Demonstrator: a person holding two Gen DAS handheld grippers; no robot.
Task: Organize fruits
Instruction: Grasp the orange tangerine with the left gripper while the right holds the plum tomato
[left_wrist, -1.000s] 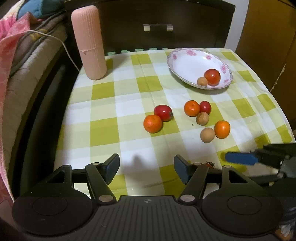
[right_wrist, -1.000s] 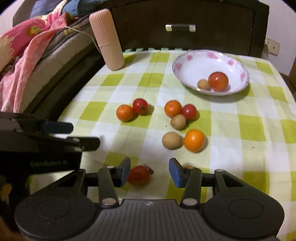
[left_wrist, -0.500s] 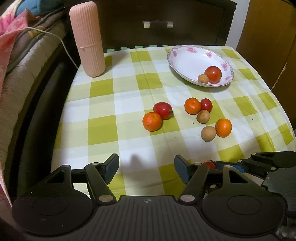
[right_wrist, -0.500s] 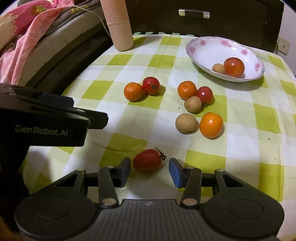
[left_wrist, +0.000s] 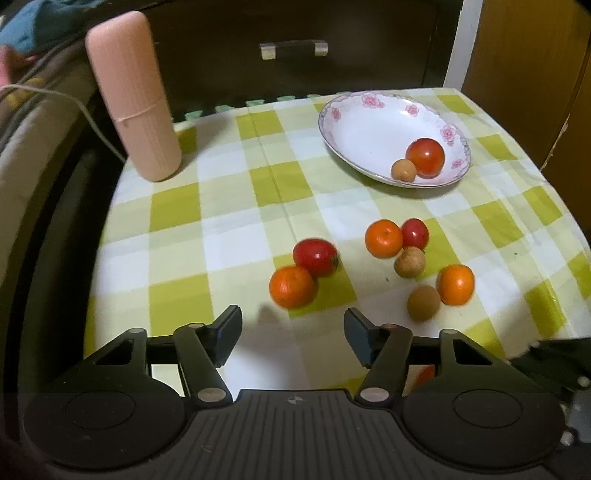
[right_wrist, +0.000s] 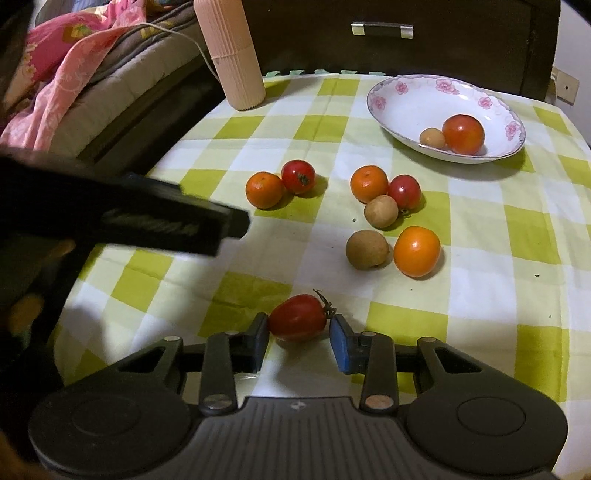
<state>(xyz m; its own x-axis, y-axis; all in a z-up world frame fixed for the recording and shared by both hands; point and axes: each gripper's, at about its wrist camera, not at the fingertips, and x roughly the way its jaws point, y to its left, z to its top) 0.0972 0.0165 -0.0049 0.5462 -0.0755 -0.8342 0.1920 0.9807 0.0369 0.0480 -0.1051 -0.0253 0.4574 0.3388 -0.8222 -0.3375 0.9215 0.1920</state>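
A white floral bowl (right_wrist: 391, 99) at the back right holds a red tomato (right_wrist: 463, 133) and a small brown fruit (right_wrist: 432, 138); the bowl also shows in the left wrist view (left_wrist: 362, 125). Several oranges, red tomatoes and brown fruits lie loose on the checked cloth. My right gripper (right_wrist: 298, 336) has its jaws around a red tomato with a stem (right_wrist: 297, 322), the pads touching or nearly touching its sides. My left gripper (left_wrist: 291, 334) is open and empty, just in front of an orange (left_wrist: 292, 286) and a red tomato (left_wrist: 315, 257).
A tall pink ribbed cylinder (left_wrist: 133, 96) with a white cable stands at the back left. A dark cabinet with a handle (left_wrist: 293, 50) is behind the table. Bedding (right_wrist: 66, 74) lies to the left. The left gripper's body (right_wrist: 122, 218) crosses the right wrist view.
My right gripper has moved forward until the stemmed tomato sits between its pads, and the jaws have narrowed on it. My left gripper has moved forward toward the orange and tomato pair.
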